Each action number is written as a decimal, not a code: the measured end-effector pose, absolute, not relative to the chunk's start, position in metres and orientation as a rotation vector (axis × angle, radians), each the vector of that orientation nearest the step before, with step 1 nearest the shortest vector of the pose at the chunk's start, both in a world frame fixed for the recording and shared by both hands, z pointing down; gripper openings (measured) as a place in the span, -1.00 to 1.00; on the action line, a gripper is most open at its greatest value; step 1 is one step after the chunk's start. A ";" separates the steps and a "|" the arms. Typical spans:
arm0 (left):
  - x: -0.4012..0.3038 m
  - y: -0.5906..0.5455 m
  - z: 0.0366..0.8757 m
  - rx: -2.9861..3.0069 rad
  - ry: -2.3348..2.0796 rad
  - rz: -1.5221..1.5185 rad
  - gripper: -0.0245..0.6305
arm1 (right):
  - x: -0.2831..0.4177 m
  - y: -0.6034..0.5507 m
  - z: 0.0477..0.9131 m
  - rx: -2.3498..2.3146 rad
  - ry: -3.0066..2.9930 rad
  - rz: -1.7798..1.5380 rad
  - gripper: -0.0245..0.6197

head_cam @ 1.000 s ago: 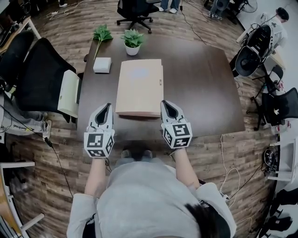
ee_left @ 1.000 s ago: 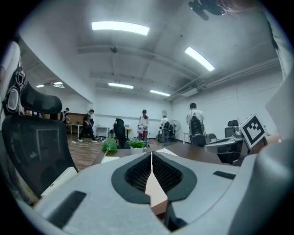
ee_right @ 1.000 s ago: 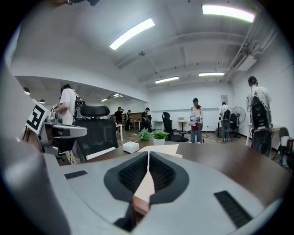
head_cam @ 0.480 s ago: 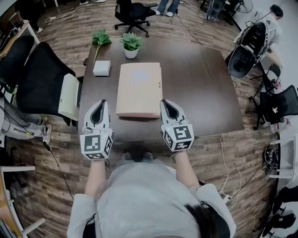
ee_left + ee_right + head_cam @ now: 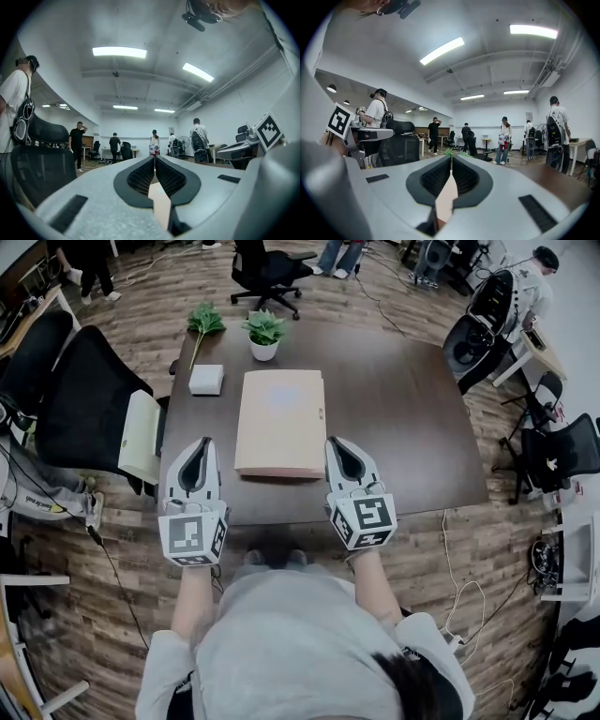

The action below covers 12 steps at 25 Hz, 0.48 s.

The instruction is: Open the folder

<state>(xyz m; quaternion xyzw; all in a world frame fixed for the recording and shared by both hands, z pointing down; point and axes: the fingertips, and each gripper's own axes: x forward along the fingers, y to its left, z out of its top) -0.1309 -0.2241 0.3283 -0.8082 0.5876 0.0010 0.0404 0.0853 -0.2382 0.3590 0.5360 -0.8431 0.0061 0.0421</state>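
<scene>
The folder (image 5: pixel 279 423) lies flat and closed on the bench (image 5: pixel 412 418), left of the bench's middle. Its short near edge sits close to the near edge of the bench. Its long axis runs from the near edge to the far edge, and its far end points at a potted plant (image 5: pixel 263 332). A small tab shows halfway along its right long edge. It is too small to be sure, but it looks like a clasp, which would put the opening on the right and the spine on the left.

The left claw (image 5: pixel 202 442) and right claw (image 5: pixel 335 442) hang over the near edge, one on each side of the folder's near end and clear of it. Both have their jaws pressed together with nothing between them.

Several things could go wrong from here:
- The cover is thin and flush with the bench, so a closed claw may push the whole folder instead of getting under the cover.
- If pushed, the folder could skid toward the plant or the white box (image 5: pixel 206 379) by the left edge.
- If the tab is a fastener, pulling the cover up could lift the whole folder.
- A lift from the spine side would open nothing.
</scene>
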 end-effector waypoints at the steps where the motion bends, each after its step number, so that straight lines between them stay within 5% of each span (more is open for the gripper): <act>1: -0.130 -0.223 0.326 -2.471 1.799 0.007 -0.88 | 0.086 -0.237 0.356 1.644 -2.584 0.013 -0.87; 12: -0.128 -0.220 0.312 -2.424 1.799 0.018 -0.88 | 0.090 -0.233 0.334 1.670 -2.624 -0.041 -0.87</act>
